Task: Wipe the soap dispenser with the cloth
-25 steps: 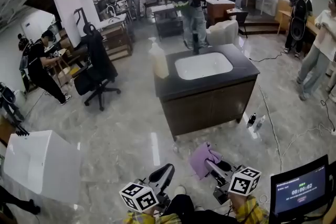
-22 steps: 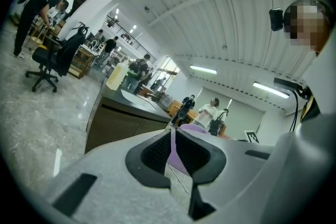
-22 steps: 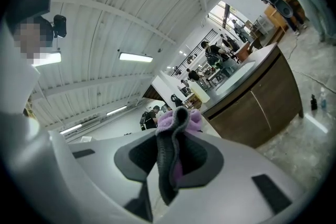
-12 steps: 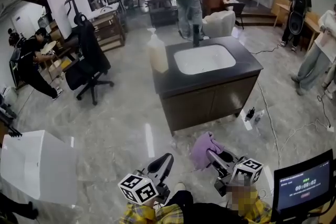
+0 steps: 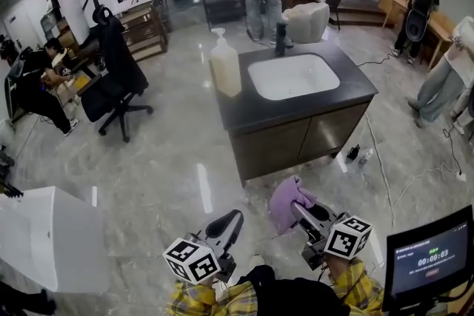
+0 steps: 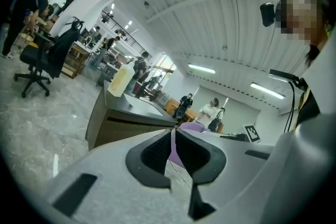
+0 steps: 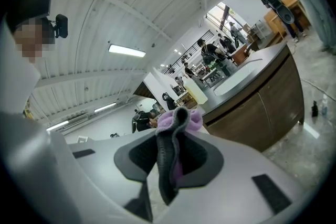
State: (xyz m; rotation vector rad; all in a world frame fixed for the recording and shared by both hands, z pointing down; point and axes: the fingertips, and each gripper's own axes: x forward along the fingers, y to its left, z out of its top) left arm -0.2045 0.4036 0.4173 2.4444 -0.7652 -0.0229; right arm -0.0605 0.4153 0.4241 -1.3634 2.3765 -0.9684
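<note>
Nothing is wiped yet: the right hand-held gripper (image 5: 297, 209) clamps the cloth (image 5: 282, 202), the left hand-held gripper (image 5: 234, 217) is closed and empty, both well apart from the soap dispenser (image 5: 225, 67) on the counter (image 5: 292, 113).

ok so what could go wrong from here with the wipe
The tall pale plastic soap dispenser stands close to the left edge of the dark countertop; a sideways wipe might tip it off. The right gripper pinches only a fold of the purple fleece cloth, which could slip. A floor cable runs beside the cabinet: trip hazard.
</note>
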